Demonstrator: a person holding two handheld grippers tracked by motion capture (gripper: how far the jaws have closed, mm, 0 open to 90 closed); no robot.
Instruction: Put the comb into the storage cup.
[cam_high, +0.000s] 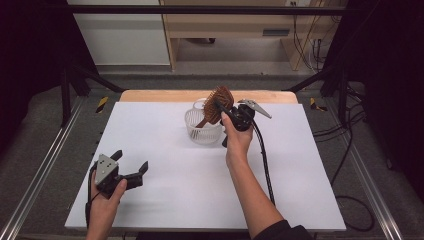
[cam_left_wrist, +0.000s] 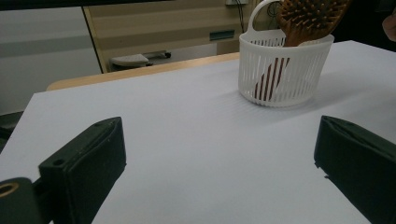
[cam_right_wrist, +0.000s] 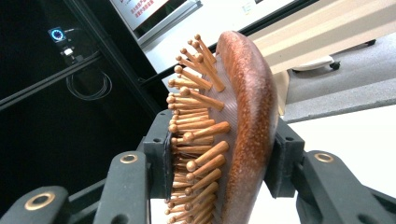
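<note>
Hairbrush (cam_high: 218, 102), wooden and stiff, stands handle-down in the white basket (cam_high: 202, 131) at twelve o'clock; your right hand-held gripper (cam_high: 223, 111) clamps its head across bristles and back. Left hand-held gripper (cam_high: 131, 168) rests released at seven o'clock. Bristle side may slip.

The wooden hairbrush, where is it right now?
In the high view the hairbrush stands handle-down in the white basket near the table's far middle, its bristled head clamped between the right gripper jaws.

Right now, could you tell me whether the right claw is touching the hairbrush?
Touching. The right gripper view shows the right claw clamped on the hairbrush, one jaw against the bristle pins, the other against its wooden back.
</note>
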